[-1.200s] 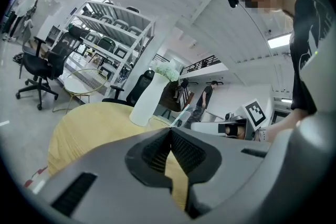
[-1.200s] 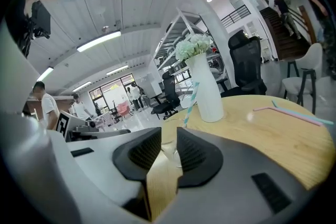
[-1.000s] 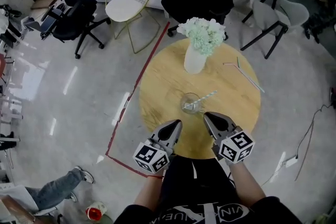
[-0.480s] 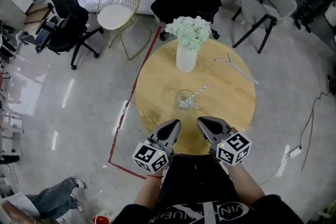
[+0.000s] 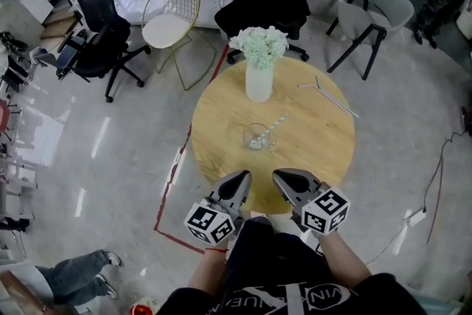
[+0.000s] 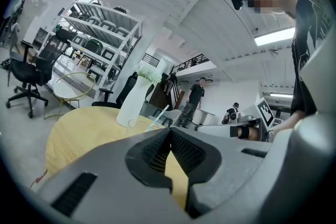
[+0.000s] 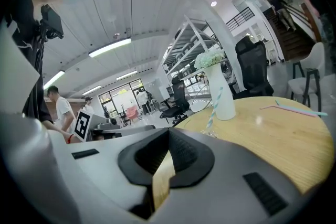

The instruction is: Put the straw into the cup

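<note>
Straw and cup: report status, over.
Left gripper shut, empty; right gripper shut, empty, both at near table edge. Striped straw stands in glass cup. Nothing in the way; two spare straws lie far right.

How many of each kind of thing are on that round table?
Straws: 3 (striped straw in the cup, pink straw and green straw lying loose)
Cup: 1
Vase of flowers: 1
Total: 5
</note>
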